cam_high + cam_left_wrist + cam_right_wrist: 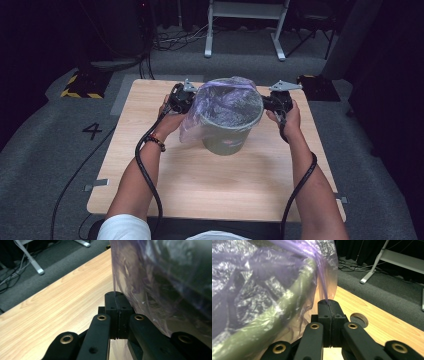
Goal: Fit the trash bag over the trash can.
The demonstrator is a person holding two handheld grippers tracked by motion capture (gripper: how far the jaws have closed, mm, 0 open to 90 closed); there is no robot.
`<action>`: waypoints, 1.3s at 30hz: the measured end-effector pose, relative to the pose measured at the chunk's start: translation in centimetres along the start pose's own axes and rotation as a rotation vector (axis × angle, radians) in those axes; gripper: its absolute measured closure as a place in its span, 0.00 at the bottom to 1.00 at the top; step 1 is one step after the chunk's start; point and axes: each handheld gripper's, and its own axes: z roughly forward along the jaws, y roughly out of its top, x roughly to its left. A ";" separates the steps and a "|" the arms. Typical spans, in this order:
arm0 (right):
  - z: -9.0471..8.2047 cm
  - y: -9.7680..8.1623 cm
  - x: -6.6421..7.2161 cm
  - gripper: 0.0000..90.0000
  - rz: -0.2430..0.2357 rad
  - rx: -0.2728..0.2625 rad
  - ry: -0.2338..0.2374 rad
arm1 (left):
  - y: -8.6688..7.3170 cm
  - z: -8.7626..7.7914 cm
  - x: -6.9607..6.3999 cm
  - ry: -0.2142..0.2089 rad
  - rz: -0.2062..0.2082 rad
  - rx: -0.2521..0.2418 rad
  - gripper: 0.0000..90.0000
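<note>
A grey-green bin stands in the middle of the wooden table. A thin purple plastic bag lines it and drapes over its rim. My left gripper sits at the bin's left side, shut on the bag's edge; in the left gripper view the film runs up from between the closed jaws. My right gripper is at the bin's right side, likewise shut on the bag, with the film pulled taut out of its jaws beside the bin's rim.
A round cable hole is cut into the table near the right gripper. Beyond the table's far edge lie grey carpet, cables and a white metal stand. A black and yellow striped block sits on the floor at far left.
</note>
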 end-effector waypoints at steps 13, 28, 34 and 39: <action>0.6 -0.8 0.1 0.99 0.007 0.020 -0.001 | -0.5 1.0 0.4 0.004 -0.023 0.058 1.00; -0.5 -3.1 -0.2 0.98 0.038 0.006 0.026 | -4.1 0.6 0.7 -0.022 -0.029 0.081 0.91; -1.7 -3.9 -0.6 0.85 0.048 -0.025 0.033 | -5.0 -1.8 1.5 0.012 -0.089 -0.002 0.66; -3.3 -4.3 -0.8 0.69 0.039 -0.048 0.021 | -6.3 -4.3 1.8 -0.002 -0.132 -0.076 0.44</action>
